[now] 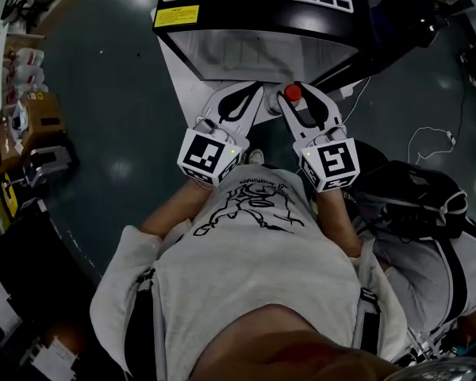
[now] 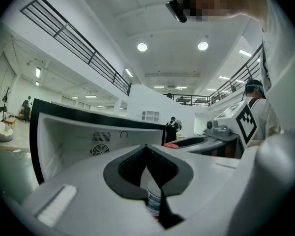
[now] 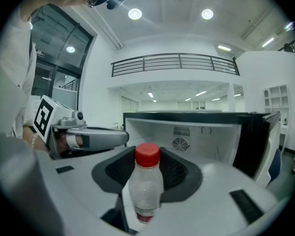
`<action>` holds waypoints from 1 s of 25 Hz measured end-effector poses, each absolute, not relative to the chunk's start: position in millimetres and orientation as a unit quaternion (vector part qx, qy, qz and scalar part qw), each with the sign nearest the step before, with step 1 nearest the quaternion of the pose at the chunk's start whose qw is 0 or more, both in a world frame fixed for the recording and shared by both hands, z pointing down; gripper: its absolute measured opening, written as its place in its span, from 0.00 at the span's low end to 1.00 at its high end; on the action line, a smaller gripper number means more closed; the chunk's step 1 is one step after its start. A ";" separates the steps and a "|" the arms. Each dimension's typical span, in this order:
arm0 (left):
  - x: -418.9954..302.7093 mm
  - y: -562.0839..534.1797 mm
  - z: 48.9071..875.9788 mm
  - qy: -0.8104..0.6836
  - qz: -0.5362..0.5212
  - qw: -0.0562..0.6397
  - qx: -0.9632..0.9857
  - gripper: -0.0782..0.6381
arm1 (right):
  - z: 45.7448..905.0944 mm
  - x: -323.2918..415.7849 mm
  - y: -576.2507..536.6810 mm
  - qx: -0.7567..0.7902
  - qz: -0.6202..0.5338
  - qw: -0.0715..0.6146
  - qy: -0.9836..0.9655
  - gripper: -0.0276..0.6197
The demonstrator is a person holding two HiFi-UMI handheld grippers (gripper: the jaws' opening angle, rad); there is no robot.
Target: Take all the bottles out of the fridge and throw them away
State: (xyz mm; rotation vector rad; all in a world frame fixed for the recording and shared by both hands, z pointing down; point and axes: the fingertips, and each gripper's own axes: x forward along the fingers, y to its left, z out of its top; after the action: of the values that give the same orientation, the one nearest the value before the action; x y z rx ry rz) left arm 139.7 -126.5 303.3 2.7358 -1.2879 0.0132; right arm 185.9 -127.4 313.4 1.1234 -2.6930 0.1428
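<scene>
Red plastic is capping the clear bottle [image 3: 146,183] that I am clamping upright in my right gripper [image 3: 147,168]. Its 2 dark pads are pressing on the bottle's sides, with the jaws standing only as far apart as the body is wide. In the head view that gripper is sitting at 1 o'clock from my chest, with the cap showing at its tip, just in front of the open fridge [image 1: 182,66] at 12 o'clock.

My left gripper [image 2: 146,154] is reaching out at 11 o'clock, close beside the right one and not touching it. Its jaws are drawn almost together and are pinching the labelled bottle [image 2: 154,200]. Only a narrow strip of it, with blue print, is showing in the slit between the pads.

Both bottles are hanging in front of the fridge's white cavity, whose fan grille [image 3: 179,143] is facing me. At 3 o'clock a black bag [image 1: 412,197] is lying on the floor.
</scene>
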 end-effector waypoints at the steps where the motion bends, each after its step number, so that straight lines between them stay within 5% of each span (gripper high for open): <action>1: 140.9 -125.4 303.5 -0.426 0.005 0.059 0.903 0.12 | 312.6 186.4 -127.0 0.381 0.048 0.110 -0.917 0.28; 25: 142.9 -95.6 305.9 -0.489 0.005 0.055 0.871 0.12 | 304.7 187.9 -102.9 0.321 0.026 0.108 -0.941 0.28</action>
State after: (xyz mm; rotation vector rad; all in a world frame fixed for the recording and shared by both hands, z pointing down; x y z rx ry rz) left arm 142.9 -95.6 305.9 2.6432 -1.4840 0.0151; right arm 187.9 -102.9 304.7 0.9439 -2.7679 0.0753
